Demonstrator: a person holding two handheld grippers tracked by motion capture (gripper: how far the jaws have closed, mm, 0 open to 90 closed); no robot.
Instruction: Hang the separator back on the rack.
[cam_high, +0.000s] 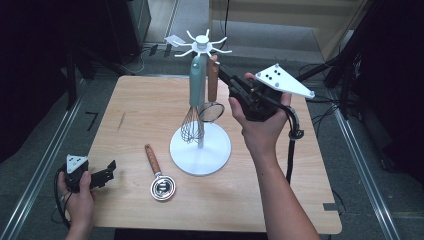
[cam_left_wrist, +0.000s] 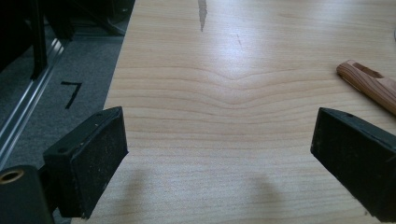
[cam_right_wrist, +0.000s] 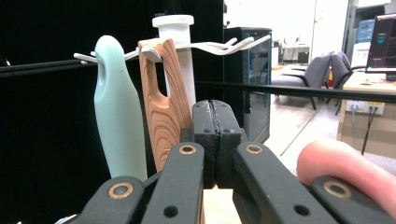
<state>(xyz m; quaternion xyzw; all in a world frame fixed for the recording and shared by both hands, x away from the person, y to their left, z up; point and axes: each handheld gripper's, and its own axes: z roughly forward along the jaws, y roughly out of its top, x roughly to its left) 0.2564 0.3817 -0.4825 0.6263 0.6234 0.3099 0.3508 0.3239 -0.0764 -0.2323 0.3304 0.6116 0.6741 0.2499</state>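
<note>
High view, centre: on the light wooden worktop (cam_high: 145, 107) stands a white utensil stand with a round base and hooks at the top (cam_high: 200, 148).
High view, hanging things: a wire whisk with a pale teal handle (cam_high: 195, 97) hangs from one hook; just beside it hangs a small round strainer with a brown wooden handle (cam_high: 212, 95).
High view, right gripper (cam_high: 223, 75): the right hand (cam_high: 257, 120) holds it raised, and its tip is at the wooden handle of the strainer, near the top of the stand.
High view, left gripper (cam_high: 111, 168): it rests low at the near left edge of the worktop in the left hand (cam_high: 80, 192), well apart from the stand.
High view, lying thing: a metal measuring spoon with a wooden handle (cam_high: 159, 175) lies flat on the worktop, between the left gripper and the base of the stand.
Left gripper view: the two black jaws are released and stand wide apart over bare wood, with nothing between them; the end of the spoon's wooden handle (cam_left_wrist: 369, 86) is at the right edge.
Right gripper view: the jaws are clenched, pad against pad, with nothing between them; the wooden handle (cam_right_wrist: 162, 105) hangs on its hook, just to the left of the jaw tips, and the teal handle (cam_right_wrist: 117, 109) is beside it. Whether the jaws touch the wooden handle I cannot tell.
</note>
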